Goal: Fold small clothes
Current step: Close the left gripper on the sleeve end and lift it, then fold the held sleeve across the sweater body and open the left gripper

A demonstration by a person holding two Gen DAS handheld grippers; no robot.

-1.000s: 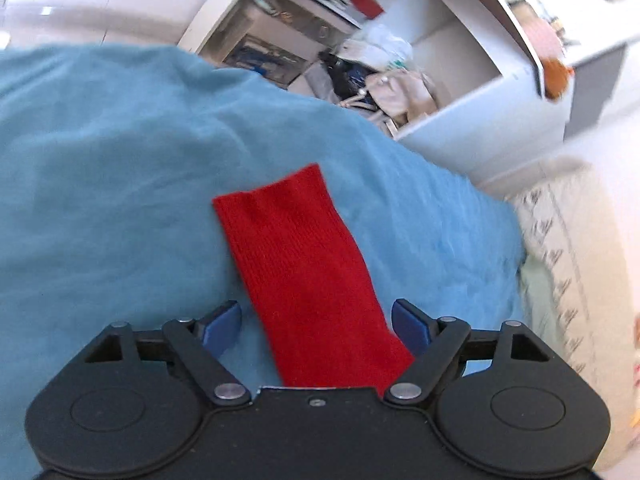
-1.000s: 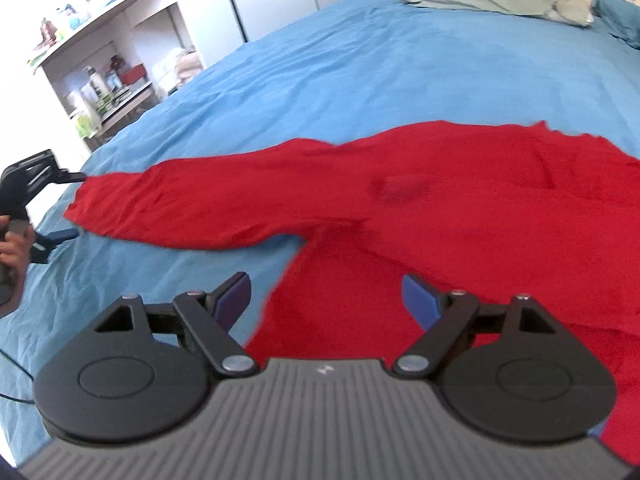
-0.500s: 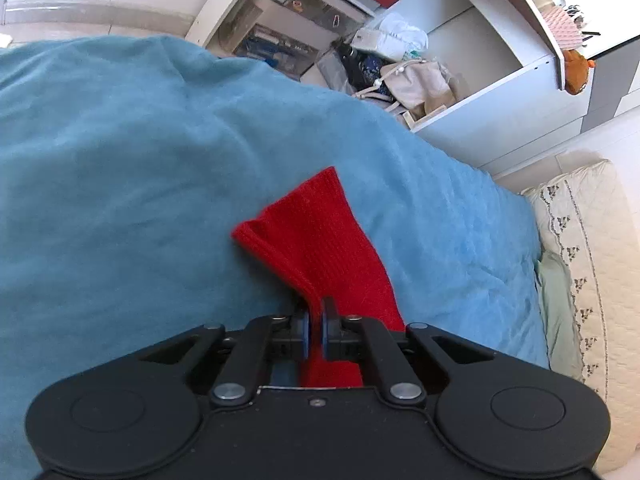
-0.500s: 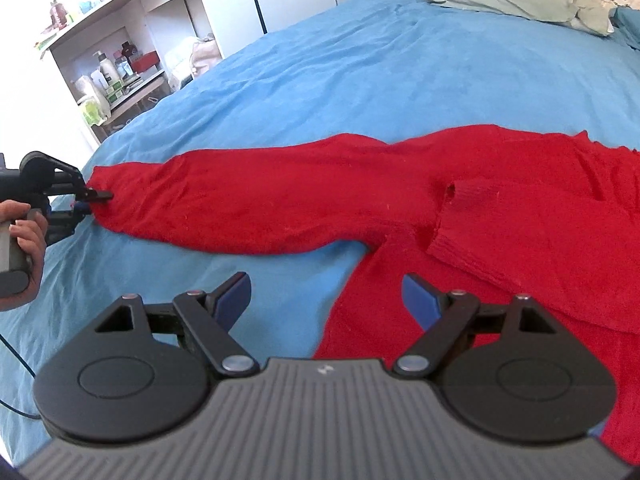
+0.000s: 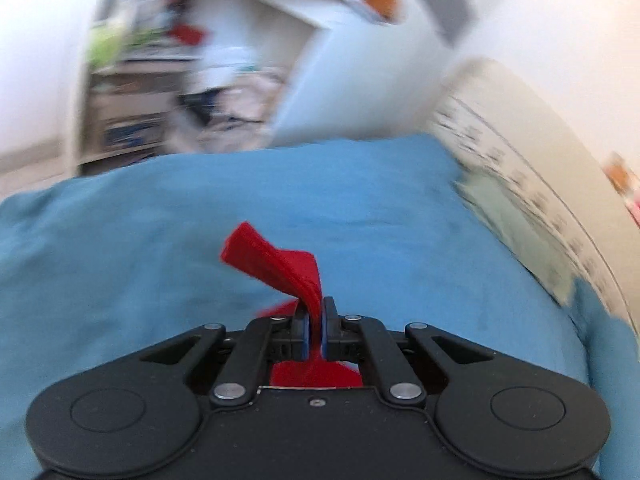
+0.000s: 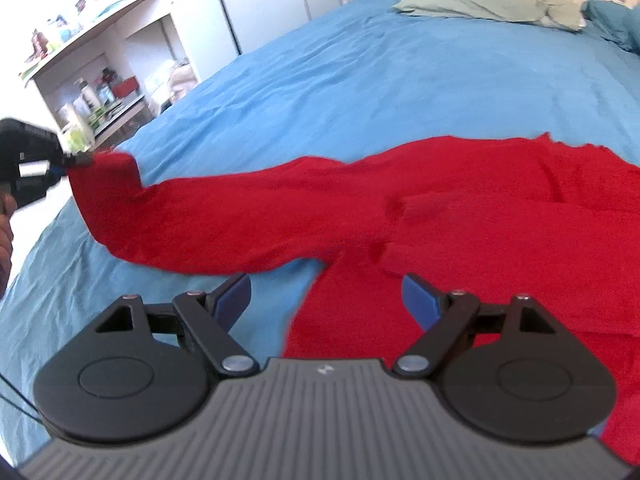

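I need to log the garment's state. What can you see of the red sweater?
The red sweater is a soft knit lying flat on the blue bedspread. One long sleeve stretches out sideways; its cuff is pinched in the shut left tool and lifted off the bed. The other sleeve lies folded across the body.

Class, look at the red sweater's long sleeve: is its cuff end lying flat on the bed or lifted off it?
Lifted. The left gripper pinches the cuff, which hangs above the blue bedspread; the sleeve sags behind it.
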